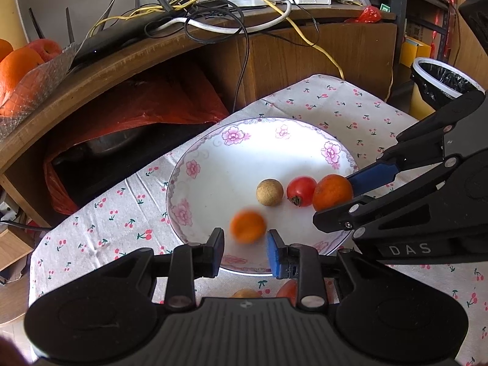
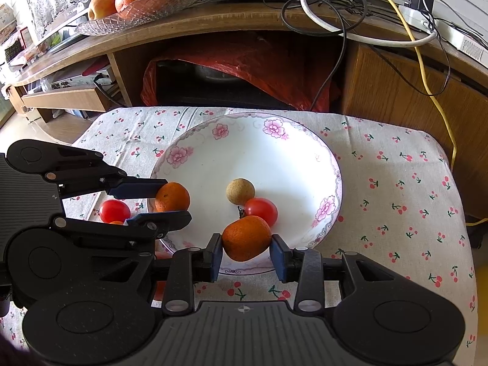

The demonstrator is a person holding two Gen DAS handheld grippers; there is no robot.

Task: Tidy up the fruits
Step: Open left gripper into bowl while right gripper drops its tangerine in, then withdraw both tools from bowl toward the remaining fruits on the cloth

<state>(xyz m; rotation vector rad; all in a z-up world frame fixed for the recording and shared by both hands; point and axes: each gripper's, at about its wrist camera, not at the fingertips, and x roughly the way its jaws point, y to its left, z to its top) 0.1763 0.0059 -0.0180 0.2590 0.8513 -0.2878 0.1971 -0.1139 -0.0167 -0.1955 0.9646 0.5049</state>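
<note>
Pinching one small orange (image 2: pixel 246 238) in my right claw (image 2: pixel 245 253) over the plate (image 2: pixel 274 152); left claw (image 1: pixel 246 242) spread around a blurred orange (image 1: pixel 247 226). Tomato (image 2: pixel 260 210), tan ball (image 2: pixel 240 191) just beyond; cherry-print cloth (image 2: pixel 396 183), cabled desk (image 2: pixel 381 70) far.

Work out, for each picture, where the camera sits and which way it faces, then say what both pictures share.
Left wrist view: rides the left hand-held gripper, facing forward and down onto the flowered plate; its own fingers flank a blurred orange fruit, and the right hand-held gripper reaches in from the right.
Right wrist view: rides the right one, facing down onto the plate; its fingers flank a second orange fruit, and the left one enters from the left.
Shared: plate, both tools, brown round fruit, red fruit.
</note>
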